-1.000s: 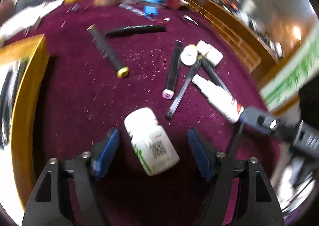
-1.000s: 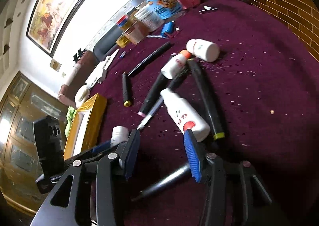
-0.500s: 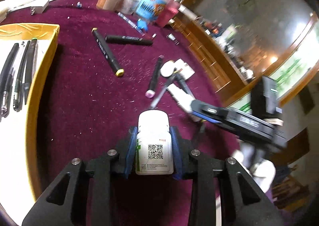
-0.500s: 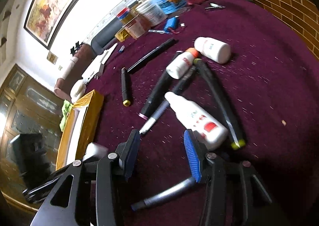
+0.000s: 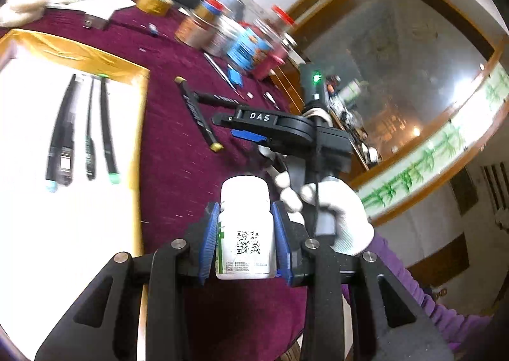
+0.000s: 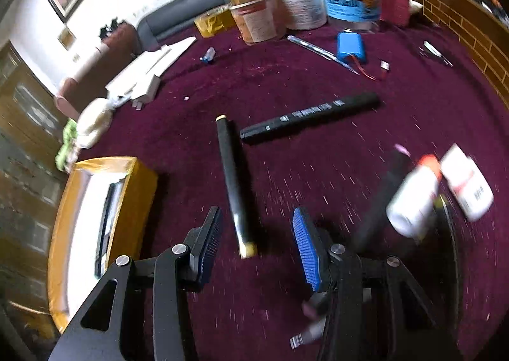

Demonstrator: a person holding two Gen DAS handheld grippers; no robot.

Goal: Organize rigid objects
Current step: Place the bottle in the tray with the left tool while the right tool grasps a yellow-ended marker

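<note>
My rig: black frames, blue pads

Both my left gripper point(image 5: 244, 241) and right gripper point(image 6: 257, 244) have black angular frames, silver screw heads and ribbed blue pads point(image 6: 305, 244). The right one carries a white "DAS" label (green light glowing behind it) and a thin black cable; the hand point(image 5: 331, 211) wears a white glove, purple sleeve point(image 5: 410, 284).

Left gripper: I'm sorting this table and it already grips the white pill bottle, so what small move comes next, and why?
Probably carry the white pill bottle left toward the gold-rimmed tray: the left gripper clamps it, and sorted markers already lie there.
</note>
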